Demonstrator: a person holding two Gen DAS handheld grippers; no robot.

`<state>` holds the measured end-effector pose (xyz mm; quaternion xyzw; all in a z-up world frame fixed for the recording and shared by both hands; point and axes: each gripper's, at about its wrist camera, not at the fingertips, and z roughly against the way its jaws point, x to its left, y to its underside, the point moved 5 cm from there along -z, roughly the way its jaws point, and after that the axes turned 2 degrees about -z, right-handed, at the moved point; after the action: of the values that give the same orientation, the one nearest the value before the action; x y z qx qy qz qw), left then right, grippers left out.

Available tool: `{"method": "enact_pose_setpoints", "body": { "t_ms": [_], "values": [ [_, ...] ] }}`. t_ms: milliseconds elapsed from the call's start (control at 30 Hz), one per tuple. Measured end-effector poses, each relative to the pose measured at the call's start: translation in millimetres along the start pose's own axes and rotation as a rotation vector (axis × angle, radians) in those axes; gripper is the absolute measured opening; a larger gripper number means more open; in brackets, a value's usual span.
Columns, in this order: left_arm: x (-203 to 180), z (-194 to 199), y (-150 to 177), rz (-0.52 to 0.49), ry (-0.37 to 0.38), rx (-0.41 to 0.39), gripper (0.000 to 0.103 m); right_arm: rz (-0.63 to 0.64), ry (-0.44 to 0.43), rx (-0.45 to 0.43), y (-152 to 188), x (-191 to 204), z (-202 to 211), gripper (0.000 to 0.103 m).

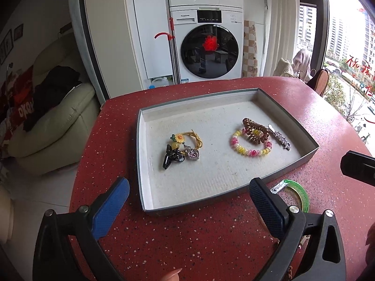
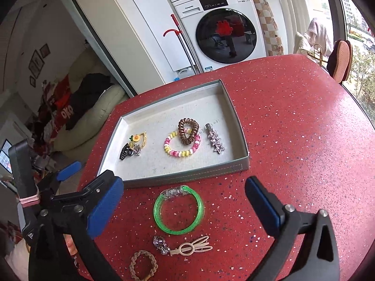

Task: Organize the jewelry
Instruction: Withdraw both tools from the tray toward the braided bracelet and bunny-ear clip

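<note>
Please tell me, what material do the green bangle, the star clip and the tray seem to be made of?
Green bangle: probably clear plastic, since it is glossy and see-through. Star clip: likely metal set with small stones, since it is silvery and sparkling. Tray: seemingly cardboard, with thin grey walls and a matte white inside.

My left claw (image 1: 188,197): black plastic arms, blue textured pads (image 1: 110,209), silver screws at the joints. My right claw (image 2: 184,207) looks the same. Pink band (image 2: 29,200) wraps the left handle; fingertip (image 1: 173,275) skin shows.
</note>
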<state>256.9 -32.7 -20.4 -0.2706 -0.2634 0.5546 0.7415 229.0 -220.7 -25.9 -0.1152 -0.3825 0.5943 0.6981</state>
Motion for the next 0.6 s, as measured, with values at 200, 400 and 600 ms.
{"method": "enact_pose_setpoints", "body": {
  "t_ms": [200,400,600],
  "values": [
    [-4.8,12.8,23.7,-0.008,0.022,0.026,0.103,-0.045,-0.024,0.015,15.4,-8.6,3.8,0.103],
    [-14.5,19.5,53.1,-0.006,0.066,0.09,0.103,-0.031,0.033,0.075,30.0,-16.5,4.7,0.103],
    [-25.8,20.6,78.0,-0.023,0.081,0.138,0.103,-0.02,0.091,0.145,52.0,-25.9,4.0,0.103]
  ]
}}
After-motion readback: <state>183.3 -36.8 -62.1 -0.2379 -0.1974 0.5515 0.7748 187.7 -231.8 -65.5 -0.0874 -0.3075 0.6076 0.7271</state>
